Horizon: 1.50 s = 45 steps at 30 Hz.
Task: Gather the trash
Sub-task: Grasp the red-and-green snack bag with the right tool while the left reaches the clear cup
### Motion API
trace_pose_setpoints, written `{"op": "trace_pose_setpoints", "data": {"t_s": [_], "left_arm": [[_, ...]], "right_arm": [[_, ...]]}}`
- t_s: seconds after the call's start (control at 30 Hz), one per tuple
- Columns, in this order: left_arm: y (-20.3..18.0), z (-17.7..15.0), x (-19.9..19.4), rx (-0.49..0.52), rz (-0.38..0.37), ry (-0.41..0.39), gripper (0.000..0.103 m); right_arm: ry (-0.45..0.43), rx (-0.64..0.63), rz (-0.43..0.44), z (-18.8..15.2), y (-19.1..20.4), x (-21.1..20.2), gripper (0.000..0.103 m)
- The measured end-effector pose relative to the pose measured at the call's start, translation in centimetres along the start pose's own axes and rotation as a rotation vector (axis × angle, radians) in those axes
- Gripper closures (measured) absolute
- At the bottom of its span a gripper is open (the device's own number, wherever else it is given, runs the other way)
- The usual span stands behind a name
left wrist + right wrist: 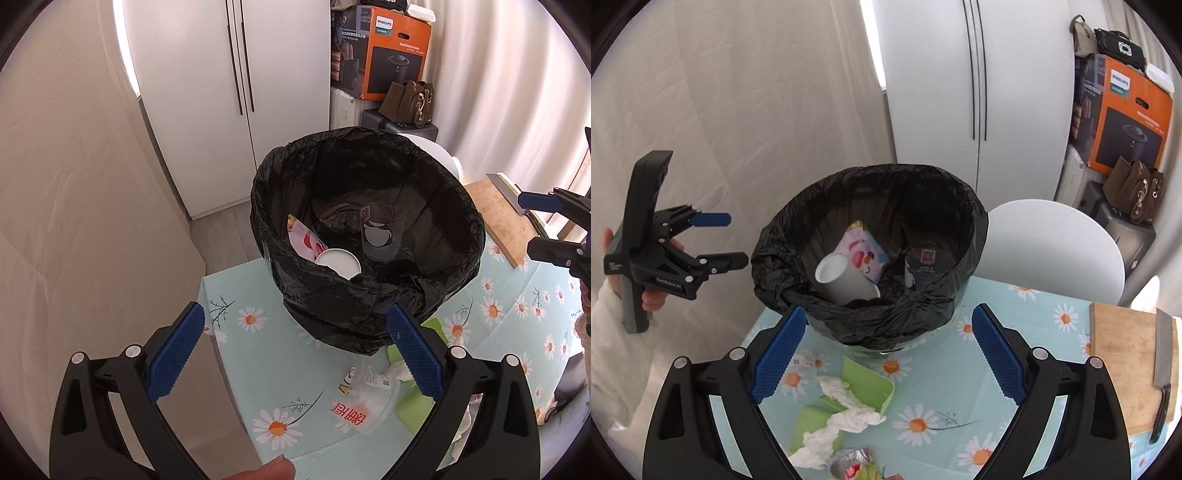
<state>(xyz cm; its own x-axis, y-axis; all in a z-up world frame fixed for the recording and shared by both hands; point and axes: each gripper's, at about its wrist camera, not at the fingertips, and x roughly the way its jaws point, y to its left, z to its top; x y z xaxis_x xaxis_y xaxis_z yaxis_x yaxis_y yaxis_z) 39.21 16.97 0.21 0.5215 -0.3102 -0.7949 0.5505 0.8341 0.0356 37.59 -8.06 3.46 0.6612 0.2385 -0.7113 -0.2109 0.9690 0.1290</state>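
A bin with a black liner (pixel 369 236) (pixel 871 258) stands on the daisy-print table (pixel 251 354). Inside lie a white paper cup (pixel 846 280) (pixel 338 260), a pink printed packet (pixel 866 254) (pixel 304 238) and a clear printed cup (pixel 380 236) (pixel 923 266). My left gripper (pixel 295 350) is open and empty in front of the bin, above a clear plastic lid with red print (pixel 364 406). It also shows in the right wrist view (pixel 729 240). My right gripper (pixel 888 354) is open and empty, over crumpled white tissue (pixel 842 417) and green trays (pixel 864 387). It also shows in the left wrist view (pixel 535 225).
A wooden cutting board (pixel 1123 365) with a cleaver (pixel 1163 373) lies at the table's right. A white chair (pixel 1052 247) stands behind the table. A white fridge (pixel 229 92), an orange box (pixel 391 55) and a brown bag (pixel 410 103) stand behind. Foil wrapper (pixel 849 461) lies near.
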Motion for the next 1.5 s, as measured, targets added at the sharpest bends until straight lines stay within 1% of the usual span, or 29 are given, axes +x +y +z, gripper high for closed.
{"op": "trace_pose_setpoints", "data": {"t_s": [0.17,0.3,0.53,0.7,0.8,0.9,1.03,1.13,1.33,1.5], "left_arm": [[-0.5,-2.6,0.0,0.026,-0.013,0.023,0.006],[-1.2,-4.7,0.7,0.050,-0.042,0.056,0.006],[-2.5,-8.0,3.0,0.102,-0.085,0.119,0.006],[-2.7,-9.7,5.1,0.107,-0.152,0.180,0.006],[-3.1,-10.5,5.8,0.142,-0.165,0.195,0.006],[-3.6,-11.0,6.5,0.177,-0.194,0.216,0.006],[-4.3,-11.5,7.7,0.246,-0.199,0.253,0.006],[-4.5,-11.8,8.7,0.270,-0.220,0.278,0.006],[-4.8,-12.1,10.6,0.282,-0.224,0.312,0.006],[-4.9,-12.3,11.8,0.282,-0.248,0.341,0.006]], "right_arm": [[0.037,-0.004,-0.011,-2.3,0.4,-0.4,0.016],[0.077,0.002,-0.018,-4.5,0.5,-0.4,0.016],[0.187,0.001,-0.020,-8.7,0.6,0.7,0.016],[0.267,0.017,-0.005,-11.2,0.5,1.9,0.016],[0.304,0.020,0.007,-12.4,0.6,2.5,0.016],[0.339,0.029,0.030,-13.4,0.8,3.2,0.016],[0.396,0.032,0.061,-14.7,1.1,4.2,0.016],[0.431,0.027,0.075,-15.6,1.5,4.8,0.016],[0.499,0.012,0.078,-17.7,2.0,6.0,0.016],[0.535,0.031,0.086,-19.0,1.8,7.0,0.016]]}}
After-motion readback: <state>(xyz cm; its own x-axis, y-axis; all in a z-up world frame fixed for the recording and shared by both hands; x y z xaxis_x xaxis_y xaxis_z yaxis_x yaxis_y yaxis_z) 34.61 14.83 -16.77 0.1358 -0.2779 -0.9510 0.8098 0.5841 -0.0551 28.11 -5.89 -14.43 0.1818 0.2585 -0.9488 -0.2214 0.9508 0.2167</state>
